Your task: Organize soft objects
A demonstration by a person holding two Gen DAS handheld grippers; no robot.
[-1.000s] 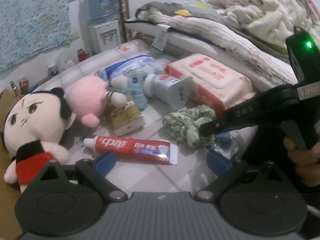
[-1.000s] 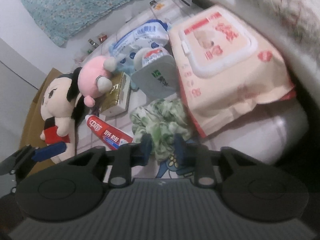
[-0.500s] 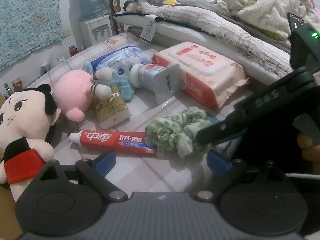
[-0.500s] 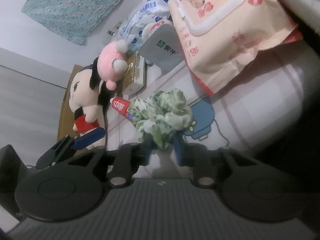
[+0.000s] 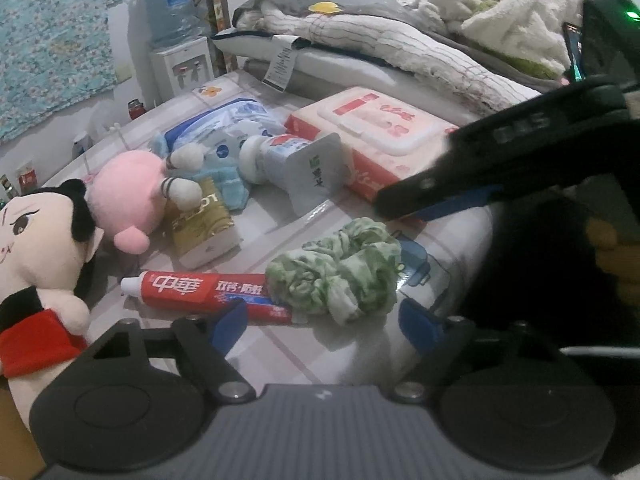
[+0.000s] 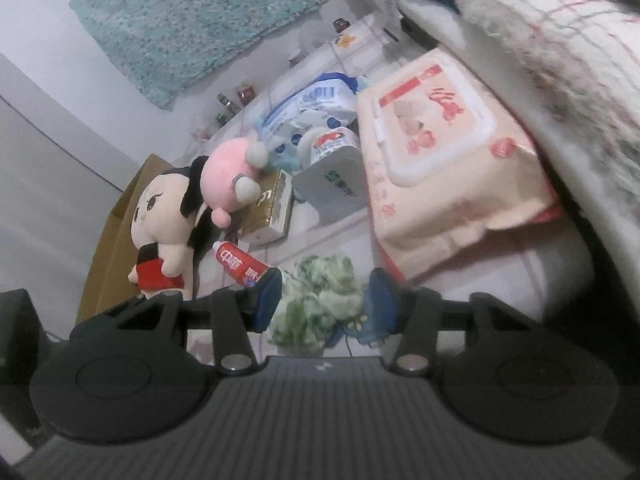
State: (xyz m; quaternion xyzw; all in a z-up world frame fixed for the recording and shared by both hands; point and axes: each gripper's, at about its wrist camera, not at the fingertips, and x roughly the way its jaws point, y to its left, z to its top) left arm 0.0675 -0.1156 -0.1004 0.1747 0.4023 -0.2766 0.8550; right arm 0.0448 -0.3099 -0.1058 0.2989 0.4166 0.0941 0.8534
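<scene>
A green scrunchie (image 5: 336, 272) lies on the checked tabletop, resting on the flat end of a red toothpaste tube (image 5: 192, 288). My left gripper (image 5: 322, 324) sits just short of it; its jaws are closing, and the blue pads stand clear on either side. My right gripper (image 5: 404, 204) hovers above and to the right of the scrunchie. Its jaws are opening, and in the right wrist view the scrunchie (image 6: 320, 296) shows loose between the pads of the right gripper (image 6: 324, 298). A black-haired doll (image 5: 36, 248) and a pink plush (image 5: 128, 196) lie at the left.
A wet-wipes pack (image 5: 380, 128), a lotion tube (image 5: 296, 160), a gold box (image 5: 204, 224) and a blue tissue pack (image 5: 224, 124) crowd the middle of the table. Folded bedding (image 5: 400, 40) lines the far right. A cardboard box (image 6: 116, 232) stands at the left edge.
The right gripper, earlier shut on the scrunchie, carried it onto the toothpaste tube's end, then opened and rose off it. The left jaws have narrowed somewhat.
</scene>
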